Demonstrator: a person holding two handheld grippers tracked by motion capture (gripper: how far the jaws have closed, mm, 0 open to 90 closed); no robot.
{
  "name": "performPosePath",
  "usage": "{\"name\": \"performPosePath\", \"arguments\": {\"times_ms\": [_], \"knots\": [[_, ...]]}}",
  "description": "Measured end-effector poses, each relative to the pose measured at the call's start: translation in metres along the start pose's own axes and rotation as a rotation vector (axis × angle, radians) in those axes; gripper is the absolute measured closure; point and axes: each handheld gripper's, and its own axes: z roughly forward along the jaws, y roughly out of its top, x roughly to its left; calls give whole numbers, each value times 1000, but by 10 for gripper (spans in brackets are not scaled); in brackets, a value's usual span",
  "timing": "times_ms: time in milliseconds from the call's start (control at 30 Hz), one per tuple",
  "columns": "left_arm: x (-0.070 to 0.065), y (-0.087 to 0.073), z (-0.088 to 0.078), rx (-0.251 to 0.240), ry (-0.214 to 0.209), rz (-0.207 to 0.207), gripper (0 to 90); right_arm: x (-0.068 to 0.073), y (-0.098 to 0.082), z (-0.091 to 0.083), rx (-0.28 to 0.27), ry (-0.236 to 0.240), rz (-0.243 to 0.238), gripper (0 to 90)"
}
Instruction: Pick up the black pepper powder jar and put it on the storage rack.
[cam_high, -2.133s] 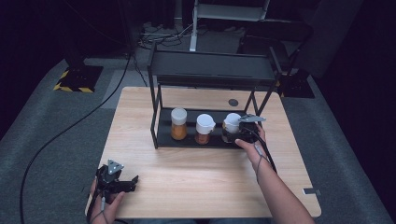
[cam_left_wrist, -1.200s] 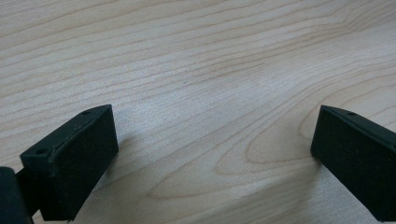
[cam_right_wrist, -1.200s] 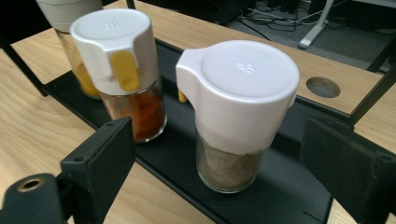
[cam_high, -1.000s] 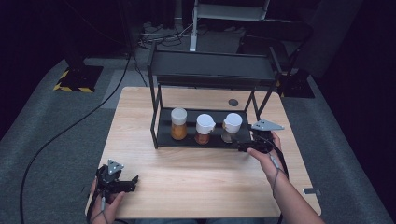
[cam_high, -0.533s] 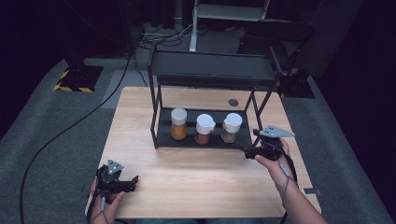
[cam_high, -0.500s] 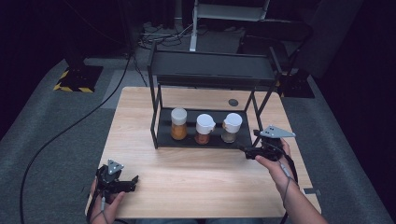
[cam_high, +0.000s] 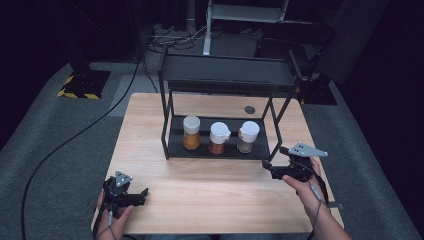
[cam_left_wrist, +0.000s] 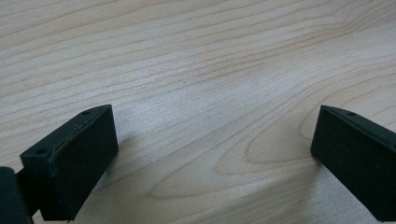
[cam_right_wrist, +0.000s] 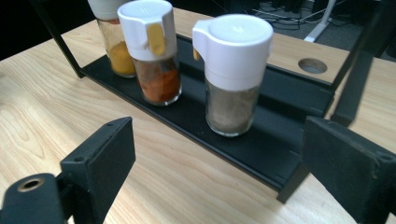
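My right gripper (cam_high: 272, 169) hangs with fingers open and empty just short of the black metal two-tier rack (cam_right_wrist: 261, 144) on the pale wooden bench (cam_high: 210, 185). Directly ahead of the fingers, on the rack's lower shelf, stands a white-capped glass jar of grey spice (cam_right_wrist: 232, 74); a jar of red spice (cam_right_wrist: 154, 53) stands beyond the left finger. I judge that placing is done. Next, choose another jar or retreat. My left gripper (cam_left_wrist: 210, 158) rests open on bare wood.

Black claws (cam_high: 272, 169), grey plate (cam_high: 307, 149), trailing cables (cam_high: 317, 197)
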Motion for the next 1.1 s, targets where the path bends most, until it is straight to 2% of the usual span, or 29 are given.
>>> {"name": "performPosePath", "arguments": {"times_ms": [600, 767, 1100], "knots": [[0, 1, 1, 0, 3, -1, 3, -9, -38, -5, 68, -35, 35, 75], [0, 1, 1, 0, 3, -1, 3, -12, -49, -4, 85, -54, 24, 75], [0, 1, 1, 0, 3, -2, 3, -16, -73, 1, 122, -63, 21, 71]]}}
